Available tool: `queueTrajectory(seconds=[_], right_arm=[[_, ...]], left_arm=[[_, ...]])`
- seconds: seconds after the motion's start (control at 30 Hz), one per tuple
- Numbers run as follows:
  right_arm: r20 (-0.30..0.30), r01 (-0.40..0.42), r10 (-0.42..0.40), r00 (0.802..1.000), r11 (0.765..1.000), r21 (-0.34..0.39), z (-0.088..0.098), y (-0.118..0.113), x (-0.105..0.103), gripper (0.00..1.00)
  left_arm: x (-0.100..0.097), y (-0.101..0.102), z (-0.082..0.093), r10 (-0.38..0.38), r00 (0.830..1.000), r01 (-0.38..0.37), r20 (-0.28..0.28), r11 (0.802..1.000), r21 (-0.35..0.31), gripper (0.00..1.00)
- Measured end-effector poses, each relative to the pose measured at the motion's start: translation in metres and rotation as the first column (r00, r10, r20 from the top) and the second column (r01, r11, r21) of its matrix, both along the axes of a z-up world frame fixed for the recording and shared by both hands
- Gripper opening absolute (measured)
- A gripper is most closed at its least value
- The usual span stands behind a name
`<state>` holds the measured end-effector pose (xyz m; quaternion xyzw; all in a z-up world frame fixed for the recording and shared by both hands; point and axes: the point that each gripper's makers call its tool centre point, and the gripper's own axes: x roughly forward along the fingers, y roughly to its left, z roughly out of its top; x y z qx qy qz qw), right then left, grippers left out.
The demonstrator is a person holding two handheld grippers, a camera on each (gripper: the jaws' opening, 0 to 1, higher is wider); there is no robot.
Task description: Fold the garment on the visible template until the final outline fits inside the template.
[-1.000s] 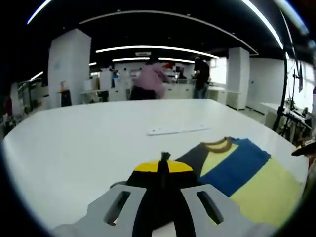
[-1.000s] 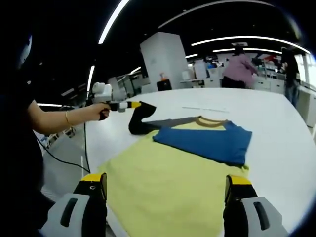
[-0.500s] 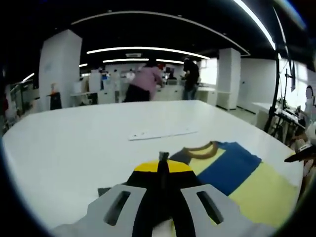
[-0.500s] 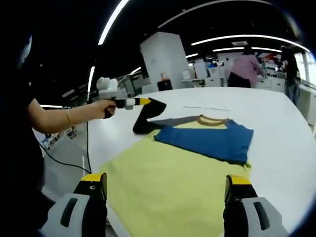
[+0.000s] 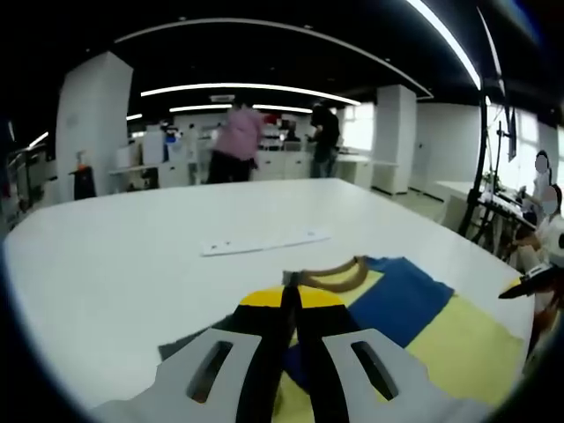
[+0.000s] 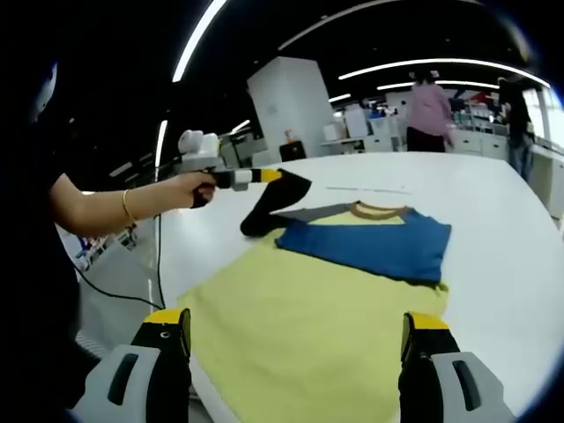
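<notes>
A T-shirt lies flat on the white table (image 6: 502, 220), with a yellow body (image 6: 300, 317), a blue folded part (image 6: 370, 247) and a brown collar (image 6: 381, 210). In the right gripper view, a hand holds my left gripper (image 6: 264, 176), shut on the shirt's dark sleeve (image 6: 275, 201) and lifting it off the table. In the left gripper view, the left gripper (image 5: 292, 295) has its yellow-tipped jaws pressed together on dark cloth, above the collar (image 5: 339, 271) and blue part (image 5: 397, 300). My right gripper (image 6: 295, 322) is open, its jaws wide apart over the yellow hem.
A thin white strip (image 5: 264, 242) lies on the table beyond the collar. Bare table surface (image 5: 132, 264) extends to the left. Two people (image 5: 233, 141) stand at counters far behind. A dark stand (image 5: 489, 176) and a seated person (image 5: 546, 229) are at the right edge.
The left gripper has carried the dark sleeve up and across toward the shirt's collar and blue part. The right gripper has stayed open in place.
</notes>
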<state>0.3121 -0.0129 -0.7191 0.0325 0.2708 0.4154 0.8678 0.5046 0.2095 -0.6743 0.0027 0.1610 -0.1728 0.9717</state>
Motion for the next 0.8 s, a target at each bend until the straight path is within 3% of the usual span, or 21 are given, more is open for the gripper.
queueTrajectory(seconds=[0.3, 0.43, 0.8], right_arm=[[0.007, -0.019, 0.018, 1.0, 1.0, 0.019, 0.003, 0.009, -0.001, 0.99], [0.003, -0.025, 0.025, 1.0, 1.0, 0.009, -0.001, 0.009, -0.002, 0.99], [-0.006, -0.01, 0.01, 1.0, 1.0, 0.013, -0.004, 0.005, -0.003, 0.99]], left_arm=[[0.006, -0.026, 0.004, -0.032, 0.999, 0.033, 0.007, 0.999, -0.024, 0.0], [0.008, -0.042, 0.009, -0.072, 0.997, 0.073, 0.02, 0.995, -0.063, 0.0], [0.017, -0.074, 0.017, -0.095, 0.994, 0.098, 0.046, 0.992, -0.083, 0.0]])
